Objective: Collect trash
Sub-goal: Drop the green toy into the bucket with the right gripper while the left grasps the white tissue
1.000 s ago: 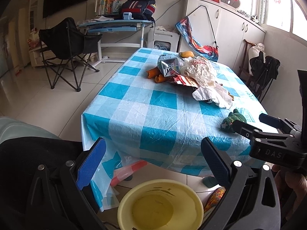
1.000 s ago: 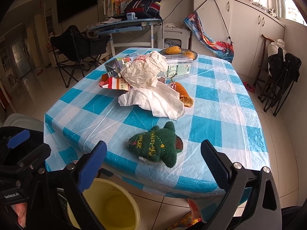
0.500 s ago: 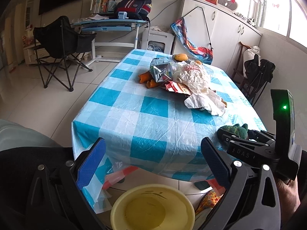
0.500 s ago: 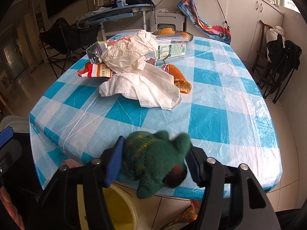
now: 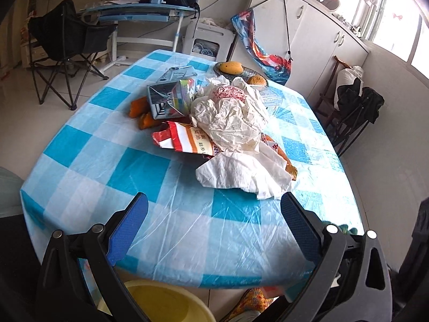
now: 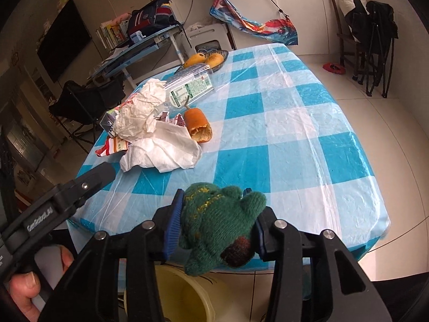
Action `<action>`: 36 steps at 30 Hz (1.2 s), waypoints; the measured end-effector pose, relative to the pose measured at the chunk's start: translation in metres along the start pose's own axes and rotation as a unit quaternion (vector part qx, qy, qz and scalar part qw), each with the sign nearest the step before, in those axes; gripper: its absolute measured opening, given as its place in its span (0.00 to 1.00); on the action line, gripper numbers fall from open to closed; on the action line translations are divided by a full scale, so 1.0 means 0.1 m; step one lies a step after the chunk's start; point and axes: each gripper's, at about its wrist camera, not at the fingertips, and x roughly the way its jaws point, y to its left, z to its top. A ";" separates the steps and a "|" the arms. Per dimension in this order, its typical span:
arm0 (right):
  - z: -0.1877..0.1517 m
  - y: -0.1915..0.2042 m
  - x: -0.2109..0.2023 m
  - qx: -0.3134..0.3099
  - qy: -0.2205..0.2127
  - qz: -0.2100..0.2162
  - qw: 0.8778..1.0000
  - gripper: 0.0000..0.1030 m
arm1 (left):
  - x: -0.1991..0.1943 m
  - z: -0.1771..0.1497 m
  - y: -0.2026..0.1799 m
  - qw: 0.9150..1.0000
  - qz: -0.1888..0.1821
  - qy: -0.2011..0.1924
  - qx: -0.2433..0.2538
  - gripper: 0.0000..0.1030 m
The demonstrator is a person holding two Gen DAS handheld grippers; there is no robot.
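Observation:
My right gripper [image 6: 217,228] is shut on a green knitted toy [image 6: 217,228] and holds it at the table's near edge, above a yellow bin [image 6: 187,295] on the floor. My left gripper [image 5: 214,228] is open and empty over the table's near edge, with the yellow bin [image 5: 166,306] below it. A trash pile lies mid-table: a white tissue [image 5: 241,174], crumpled white paper [image 5: 230,118], a red-striped wrapper [image 5: 185,139], a silver carton [image 5: 169,102] and a bread piece [image 6: 198,124].
The table has a blue-checked plastic cloth [image 5: 134,171]. A basket with fruit [image 5: 230,67] stands at the far end. A black folding chair [image 5: 61,43] and a desk [image 5: 139,16] stand beyond; another chair [image 6: 372,32] is at the right.
My right gripper closed on the green toy and lifted it off the table toward the near edge. My left gripper moved forward and up over the table edge.

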 end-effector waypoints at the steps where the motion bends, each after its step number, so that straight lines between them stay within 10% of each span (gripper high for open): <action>1: 0.01 -0.02 0.00 0.005 0.001 0.001 1.000 0.43 | 0.07 0.02 -0.05 1.000 0.004 0.002 -0.001 0.92; 14: 0.02 -0.12 0.03 0.016 0.010 0.027 0.999 0.47 | 0.39 0.16 -0.08 0.999 -0.025 0.025 0.006 0.08; 36: -0.21 0.49 -0.09 -0.081 0.022 0.093 0.992 0.47 | -0.62 -0.32 0.60 0.999 -0.037 0.008 0.010 0.05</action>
